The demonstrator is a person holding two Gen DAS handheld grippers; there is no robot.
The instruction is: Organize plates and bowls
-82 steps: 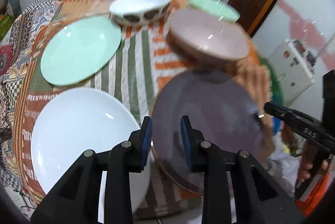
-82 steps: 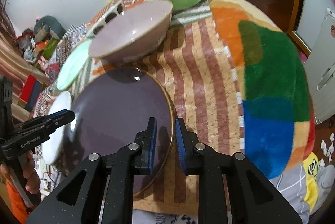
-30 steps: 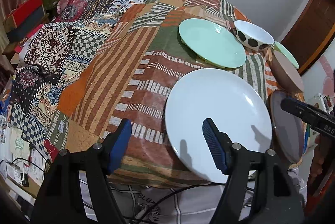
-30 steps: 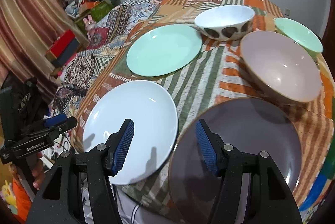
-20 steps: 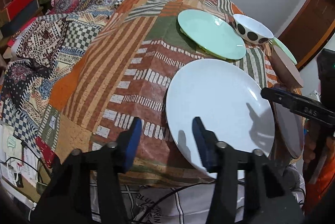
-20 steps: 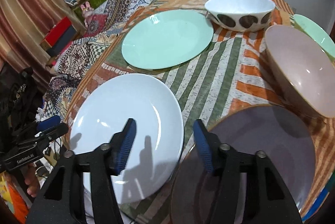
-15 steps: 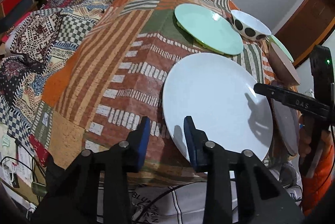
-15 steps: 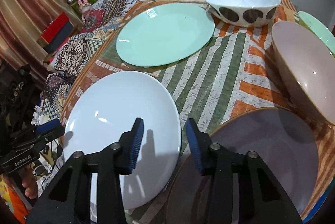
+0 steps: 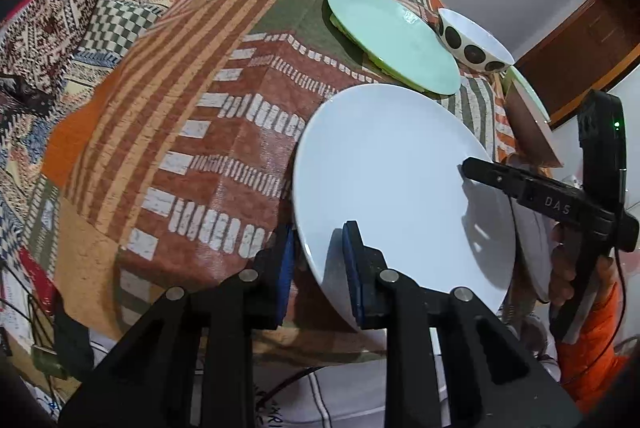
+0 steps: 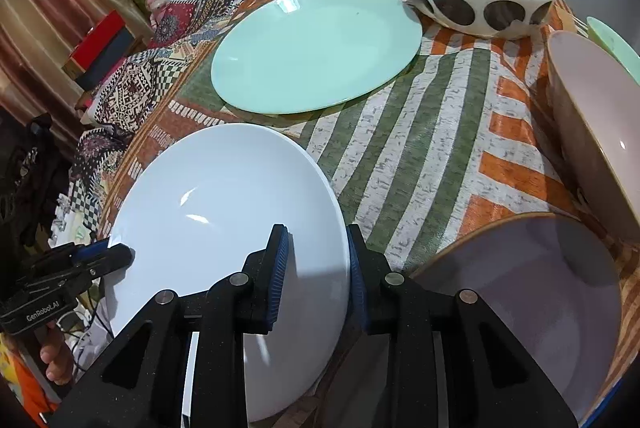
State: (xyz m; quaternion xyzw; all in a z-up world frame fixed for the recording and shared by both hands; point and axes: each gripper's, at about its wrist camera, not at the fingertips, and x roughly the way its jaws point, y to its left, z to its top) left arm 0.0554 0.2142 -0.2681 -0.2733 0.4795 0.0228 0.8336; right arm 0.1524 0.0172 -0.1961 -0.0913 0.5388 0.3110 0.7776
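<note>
Both grippers have just been closing, each with an edge of the white plate (image 9: 392, 180) between its jaws. A second ago they stood wide and short of it; now the left gripper (image 9: 318, 260) straddles the plate's near-left rim at the lower middle of its frame, one blue pad under the edge and one on top, and the pads look clamped on it. The right gripper (image 10: 316, 268) has the plate's right rim between its pads at the lower middle of its own view, and it too looks gripped. That would mean the plate is ready to be lifted with two grippers, probably onto another plate.

The white plate lies on the patchwork cloth (image 10: 432, 132) at the near edge of the desk, overhanging it a little. The green plate (image 10: 316, 52) sits just behind it toward the upper middle, the spotted bowl (image 10: 480, 0) at the upper right, a pinkish bowl (image 10: 592, 116) at the right edge, and a dark plate (image 10: 532, 292) at the lower right, just beside the white one.

Both grippers point steeply down at the plate from the near side, having come down onto it. A hand (image 9: 568, 268) with an orange sleeve holds the right one at the right of the left view
</note>
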